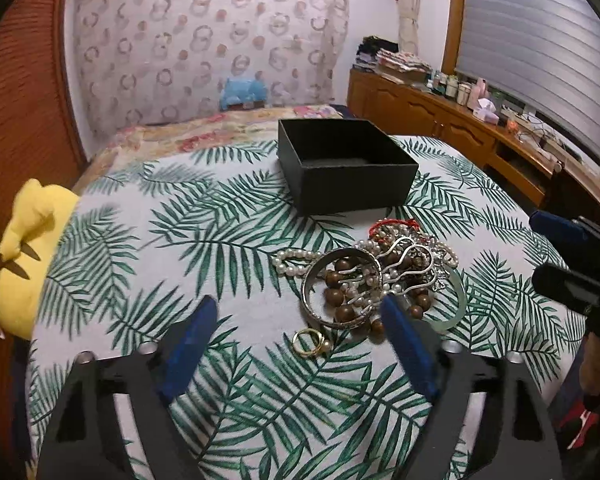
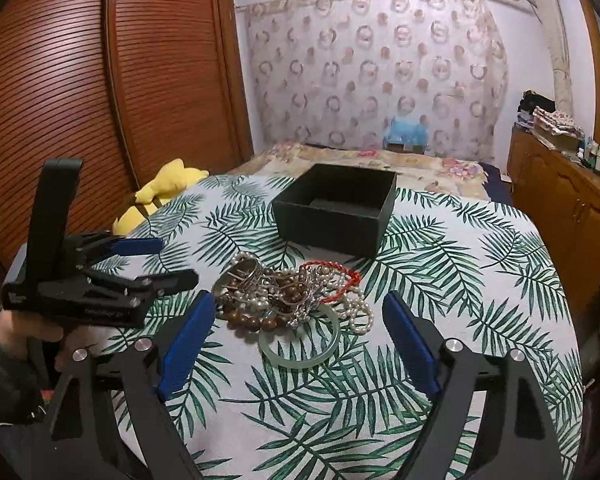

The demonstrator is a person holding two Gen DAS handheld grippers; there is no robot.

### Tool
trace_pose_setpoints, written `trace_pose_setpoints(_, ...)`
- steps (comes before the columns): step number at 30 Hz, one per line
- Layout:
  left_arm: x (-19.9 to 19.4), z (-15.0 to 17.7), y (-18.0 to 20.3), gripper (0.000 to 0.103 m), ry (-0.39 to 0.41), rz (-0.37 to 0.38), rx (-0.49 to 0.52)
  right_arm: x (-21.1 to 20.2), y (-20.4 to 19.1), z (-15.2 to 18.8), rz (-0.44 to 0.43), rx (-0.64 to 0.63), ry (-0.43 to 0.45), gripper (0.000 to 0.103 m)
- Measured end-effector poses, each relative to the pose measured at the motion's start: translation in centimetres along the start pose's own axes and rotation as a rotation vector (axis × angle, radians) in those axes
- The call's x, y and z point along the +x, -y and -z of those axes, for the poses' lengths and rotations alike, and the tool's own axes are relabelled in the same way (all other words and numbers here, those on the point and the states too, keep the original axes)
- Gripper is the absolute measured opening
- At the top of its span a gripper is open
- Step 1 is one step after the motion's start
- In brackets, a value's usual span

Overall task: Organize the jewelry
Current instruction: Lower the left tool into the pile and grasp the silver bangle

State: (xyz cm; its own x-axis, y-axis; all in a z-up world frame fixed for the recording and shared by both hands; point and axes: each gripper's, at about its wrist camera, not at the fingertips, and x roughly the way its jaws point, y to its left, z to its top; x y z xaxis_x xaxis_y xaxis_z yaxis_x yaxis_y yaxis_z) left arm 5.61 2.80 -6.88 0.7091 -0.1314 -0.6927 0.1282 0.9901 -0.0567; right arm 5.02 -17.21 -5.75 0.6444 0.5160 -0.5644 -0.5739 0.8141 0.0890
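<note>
A tangled pile of jewelry (image 1: 380,276) lies on the leaf-print cloth: a silver bangle (image 1: 342,288), brown wooden beads, pearl strands, a red cord bracelet and a pale green jade bangle (image 2: 300,342). A gold ring (image 1: 310,342) lies apart in front of the pile. An open black box (image 1: 346,164) stands behind the pile; it also shows in the right wrist view (image 2: 336,210), empty. My left gripper (image 1: 298,312) is open just in front of the pile, above the ring. My right gripper (image 2: 300,312) is open and empty, its fingers on either side of the jade bangle.
A yellow plush toy (image 1: 24,256) lies at the cloth's left edge. A wooden louvred wardrobe (image 2: 80,92) stands on the left. A wooden sideboard (image 1: 460,124) with bottles and clutter runs along the right under a window. A bed with floral cover lies behind the box.
</note>
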Motion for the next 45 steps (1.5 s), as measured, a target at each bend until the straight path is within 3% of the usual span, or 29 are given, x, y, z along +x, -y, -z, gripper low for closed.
trace_pose_setpoints(2, 0.6, -0.3, 0.0, 0.066, -0.011, 0.017, 0.01, 0.4, 0.1, 0.0, -0.001, -0.005, -0.01, 0.082)
trace_pose_setpoints(5, 2.0, -0.7, -0.2, 0.054, -0.051, 0.076, 0.005, 1.4, 0.1, 0.3, -0.003, -0.02, -0.042, 0.066)
trace_pose_setpoints(7, 2.9, -1.0, -0.3, 0.045, -0.068, 0.062, 0.005, 1.9, 0.4, 0.4, -0.001, -0.019, -0.05, 0.065)
trace_pose_setpoints(19, 4.6, -1.4, -1.0, 0.019, -0.106, 0.095, -0.004, 3.9, 1.0, 0.5, 0.001, -0.039, -0.096, 0.065)
trace_pose_setpoints(28, 6.0, -1.3, -1.8, 0.018, -0.143, 0.125, -0.011, 5.2, 1.0, 0.7, -0.017, -0.029, -0.124, 0.065)
trace_pose_setpoints(32, 6.4, -1.6, -1.8, 0.007, -0.145, 0.14, -0.012, 5.2, 0.9, 0.7, -0.02, -0.031, -0.128, 0.065)
trace_pose_setpoints(36, 5.6, -1.6, -1.4, 0.004, -0.116, 0.144, -0.011, 5.4, 1.0, 0.7, -0.029, -0.028, -0.137, 0.065)
trace_pose_setpoints(41, 3.4, -1.5, -0.8, 0.004, -0.042, 0.048, 0.004, 6.3, 1.3, 0.4, -0.042, -0.009, -0.155, 0.065)
trace_pose_setpoints(45, 2.1, -1.5, -1.2, 0.004, 0.005, 0.017, -0.016, 7.1, 1.4, 0.1, -0.05, 0.011, -0.17, 0.062)
